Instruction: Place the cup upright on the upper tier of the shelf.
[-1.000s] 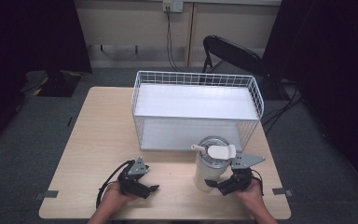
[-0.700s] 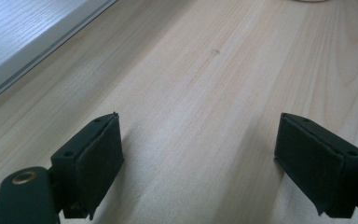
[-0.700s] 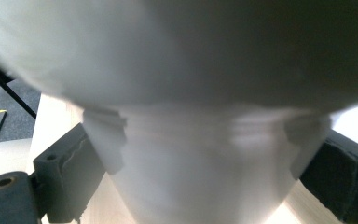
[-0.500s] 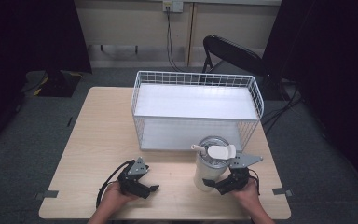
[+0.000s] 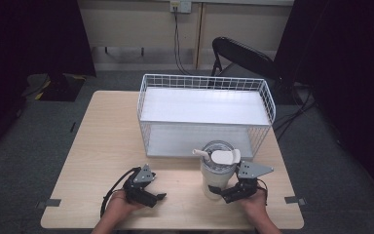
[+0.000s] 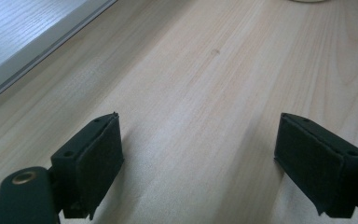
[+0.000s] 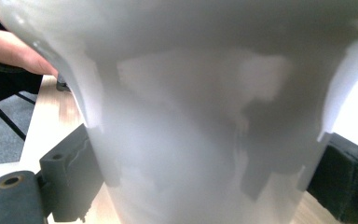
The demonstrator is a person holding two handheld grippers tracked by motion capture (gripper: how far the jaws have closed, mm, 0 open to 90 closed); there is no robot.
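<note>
On the pale wooden desk (image 5: 102,146), the left tool (image 5: 157,196) rests with jaws apart over bare wood. The right tool (image 5: 222,193) has its jaws against both sides of the white lidded plastic tumbler (image 5: 217,170), which stands just before the white wire basket (image 5: 205,114); beyond sits a black folding chair (image 5: 243,56).

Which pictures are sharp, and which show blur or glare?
Left gripper view: sharp wood grain on the table. Right gripper view: the white cup is too close, soft, with pale reflections. High view: the room's edges are dark; the basket is lit.
</note>
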